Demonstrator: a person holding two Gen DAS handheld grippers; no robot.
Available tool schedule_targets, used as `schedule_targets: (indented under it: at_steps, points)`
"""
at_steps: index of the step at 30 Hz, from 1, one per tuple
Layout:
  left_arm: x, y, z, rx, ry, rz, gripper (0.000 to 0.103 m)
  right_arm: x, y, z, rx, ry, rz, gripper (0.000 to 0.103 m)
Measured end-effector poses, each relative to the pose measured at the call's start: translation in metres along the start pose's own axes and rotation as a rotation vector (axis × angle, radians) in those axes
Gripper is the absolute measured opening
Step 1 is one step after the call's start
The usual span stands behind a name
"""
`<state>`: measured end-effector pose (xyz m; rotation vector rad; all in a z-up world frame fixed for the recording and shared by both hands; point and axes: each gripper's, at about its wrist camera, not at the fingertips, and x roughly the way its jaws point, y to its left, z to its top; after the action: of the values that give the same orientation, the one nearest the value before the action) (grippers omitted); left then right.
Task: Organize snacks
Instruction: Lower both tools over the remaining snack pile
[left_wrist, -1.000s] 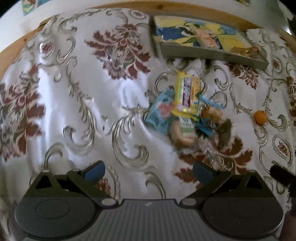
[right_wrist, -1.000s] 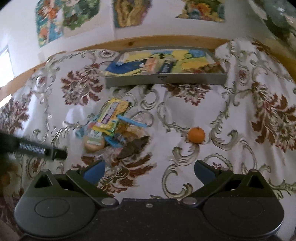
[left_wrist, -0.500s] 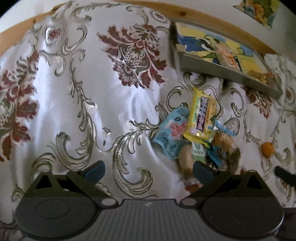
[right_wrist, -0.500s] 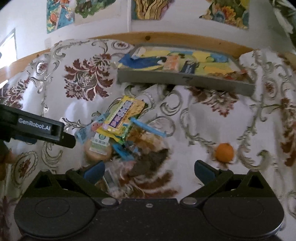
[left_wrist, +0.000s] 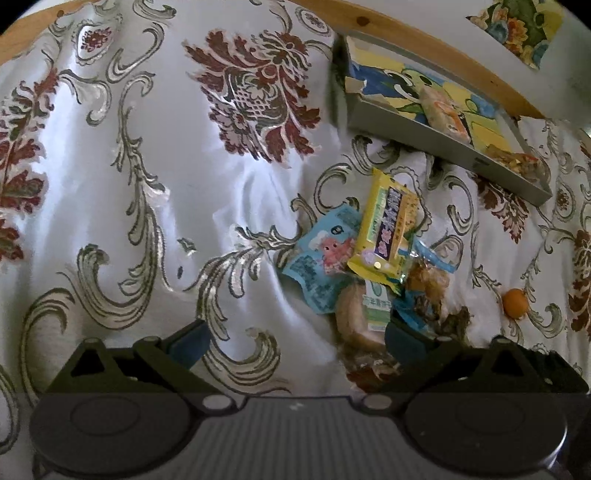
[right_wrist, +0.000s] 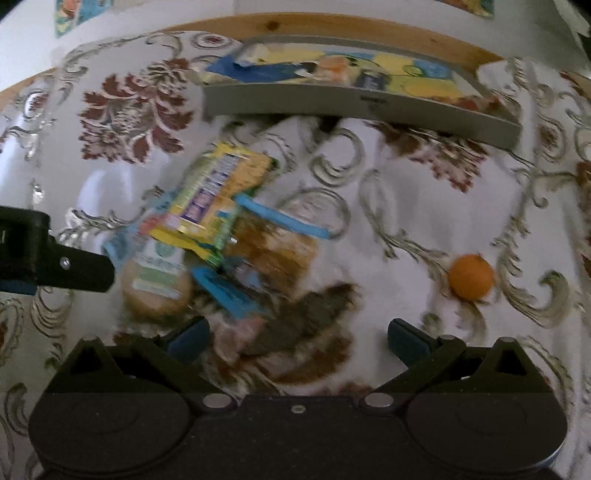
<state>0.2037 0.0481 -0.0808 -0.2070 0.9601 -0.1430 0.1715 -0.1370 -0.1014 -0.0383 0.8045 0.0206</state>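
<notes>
Partly blurred snack pile (right_wrist: 221, 251), round pastry (left_wrist: 360, 317) half covered, both tools released, empty.

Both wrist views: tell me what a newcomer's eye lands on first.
The heap of snack packets in mid-cloth, topped by a bright yellow wrapper lying over a pale blue packet. Off to its right a small orange fruit sits alone on the patterned tablecloth. Behind the heap, a grey tray with a cartoon-print base, holding a few snacks, lies along the table's far edge.
</notes>
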Motion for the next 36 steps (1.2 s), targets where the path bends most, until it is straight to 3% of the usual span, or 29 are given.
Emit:
schedule_targets:
  at_steps: [6, 14, 18, 29, 36]
  points:
    - [0.004, -0.002, -0.001, -0.004, 0.007, -0.042, 0.103, -0.009, -0.017, -0.010, 0.017, 0.031, -0.087, 0.102]
    - [0.010, -0.007, 0.004, -0.009, 0.003, -0.148, 0.093, -0.014, -0.007, -0.007, 0.049, -0.027, 0.092, 0.102]
    - [0.016, -0.006, 0.007, -0.042, 0.007, -0.196, 0.087, -0.004, 0.008, -0.006, 0.002, -0.033, 0.102, 0.102]
    - [0.021, -0.019, 0.002, 0.051, 0.019, -0.220, 0.061, 0.002, 0.017, -0.016, -0.057, 0.012, 0.006, 0.102]
    - [0.032, -0.021, 0.003, 0.065, 0.028, -0.198, 0.060, -0.007, 0.011, -0.019, -0.043, 0.023, -0.002, 0.102]
